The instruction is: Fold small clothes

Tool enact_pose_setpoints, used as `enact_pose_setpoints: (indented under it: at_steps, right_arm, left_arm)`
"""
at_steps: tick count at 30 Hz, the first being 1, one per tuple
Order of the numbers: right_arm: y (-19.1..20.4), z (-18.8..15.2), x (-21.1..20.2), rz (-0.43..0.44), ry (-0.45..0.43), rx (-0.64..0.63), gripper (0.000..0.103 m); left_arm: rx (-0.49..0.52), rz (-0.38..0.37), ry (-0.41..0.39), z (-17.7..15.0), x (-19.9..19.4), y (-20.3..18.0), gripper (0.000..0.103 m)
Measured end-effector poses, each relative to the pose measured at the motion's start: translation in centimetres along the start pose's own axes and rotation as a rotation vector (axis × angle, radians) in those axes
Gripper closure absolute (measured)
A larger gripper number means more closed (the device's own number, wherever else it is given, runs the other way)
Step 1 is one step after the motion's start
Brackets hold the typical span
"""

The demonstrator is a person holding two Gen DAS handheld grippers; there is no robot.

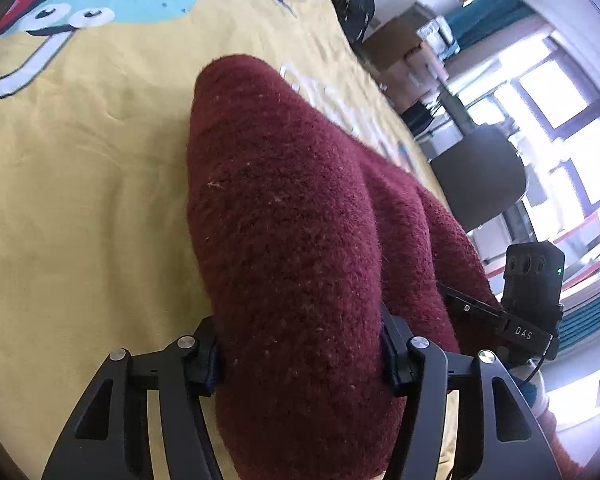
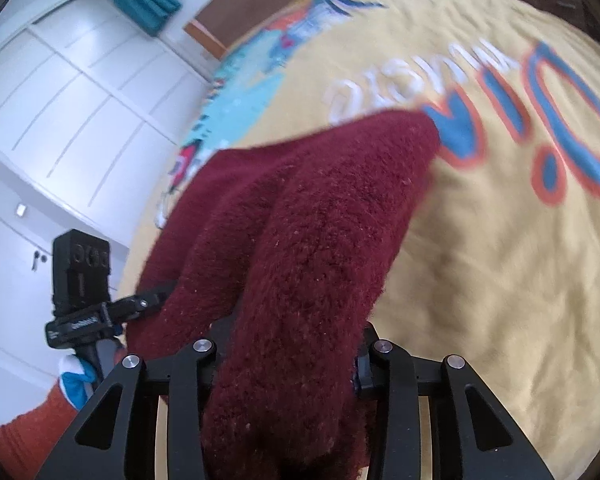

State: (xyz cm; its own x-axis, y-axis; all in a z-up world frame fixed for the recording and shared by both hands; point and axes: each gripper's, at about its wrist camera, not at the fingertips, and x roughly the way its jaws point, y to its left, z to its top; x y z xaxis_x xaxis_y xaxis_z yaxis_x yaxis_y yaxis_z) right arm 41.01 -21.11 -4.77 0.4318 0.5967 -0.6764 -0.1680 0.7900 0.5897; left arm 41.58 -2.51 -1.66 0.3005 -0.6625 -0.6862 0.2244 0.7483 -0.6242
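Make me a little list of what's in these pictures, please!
garment: fuzzy dark red knitted piece, bunched in thick folds
surface: yellow bedspread with cartoon prints and big letters
left gripper: closed on one fold of the red piece
right gripper: closed on another fold
person: orange sleeve at lower left of the right view
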Motion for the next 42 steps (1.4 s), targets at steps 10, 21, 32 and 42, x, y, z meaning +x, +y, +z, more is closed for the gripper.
enact_pose_setpoints:
  at_steps: [10, 21, 32, 42]
  right_arm:
    - [5.3, 0.3, 5.7, 0.05, 0.038, -0.043, 0.061]
    - [1.3, -3.9, 3.1, -0.083, 0.06, 0.022, 0.037]
    - [2.5, -5.9, 1.1, -0.251, 0.051, -0.003, 0.035]
    - [7.7, -7.3, -3.5, -0.336, -0.046, -0.06, 0.034]
  left_arm:
    - [0.009, 0.087, -0.091, 0.2, -9.0, 3.8, 0.049]
    - [0.097, 0.267, -0.057, -4.7, -11.7, 4.6, 0.037]
    - [0.085, 0.364, -0.059, -5.9, -9.2, 1.9, 0.036]
    - [0.094, 0.451, -0.166, -9.0, -14.1, -2.0, 0.036]
